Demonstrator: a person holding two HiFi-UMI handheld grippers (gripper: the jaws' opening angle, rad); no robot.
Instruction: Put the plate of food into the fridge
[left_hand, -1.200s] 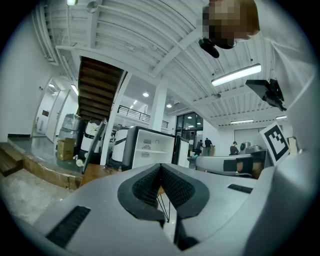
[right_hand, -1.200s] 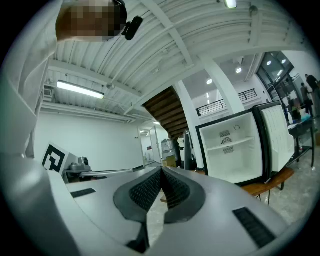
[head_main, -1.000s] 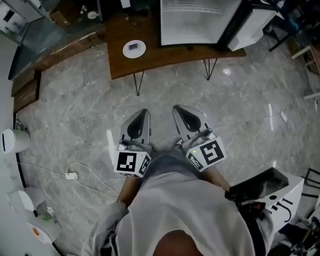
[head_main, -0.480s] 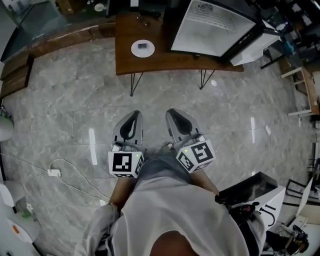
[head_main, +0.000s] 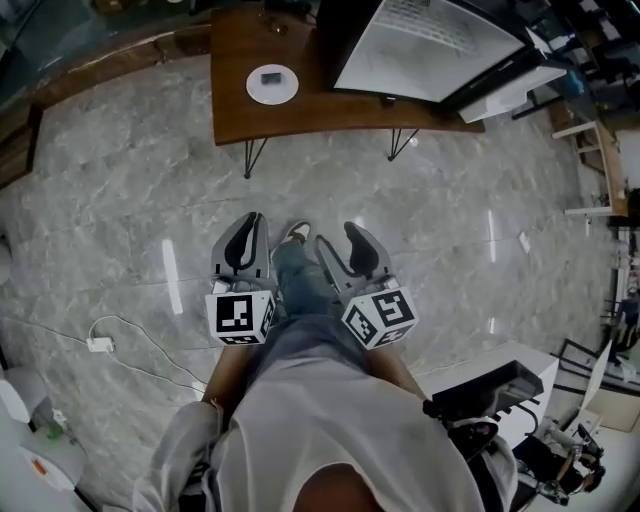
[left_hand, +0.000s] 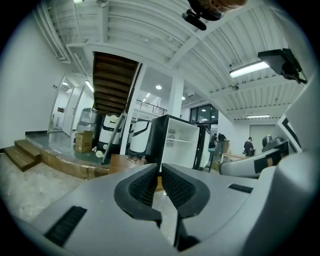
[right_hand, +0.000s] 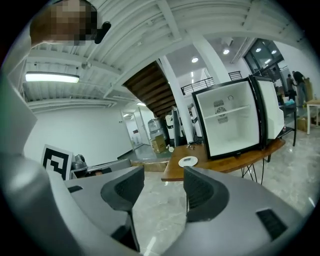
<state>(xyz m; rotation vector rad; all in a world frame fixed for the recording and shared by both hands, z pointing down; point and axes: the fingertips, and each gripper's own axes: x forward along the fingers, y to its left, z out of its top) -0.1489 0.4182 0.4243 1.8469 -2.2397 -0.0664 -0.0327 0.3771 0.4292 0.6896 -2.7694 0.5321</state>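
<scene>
A white plate of food (head_main: 272, 83) sits on the left part of a wooden table (head_main: 330, 105), also small in the right gripper view (right_hand: 188, 161). To its right stands the open fridge (head_main: 430, 45), its white inside empty (right_hand: 235, 122). Both grippers hang over the marble floor, well short of the table. My left gripper (head_main: 250, 222) is shut, pads together, empty (left_hand: 160, 167). My right gripper (head_main: 338, 240) stands open; its jaws have just been opening, and nothing is between them (right_hand: 162, 175).
The person's leg and shoe (head_main: 297, 232) show between the grippers. A white cable with a plug (head_main: 98, 343) lies on the floor at the left. A black-and-white machine (head_main: 500, 385) stands at lower right. Wooden steps (left_hand: 20, 155) lie far left.
The view has advanced toward the table and both grippers have dropped lower in the picture. The right jaws have opened from shut. A shoe has come forward between the grippers.
</scene>
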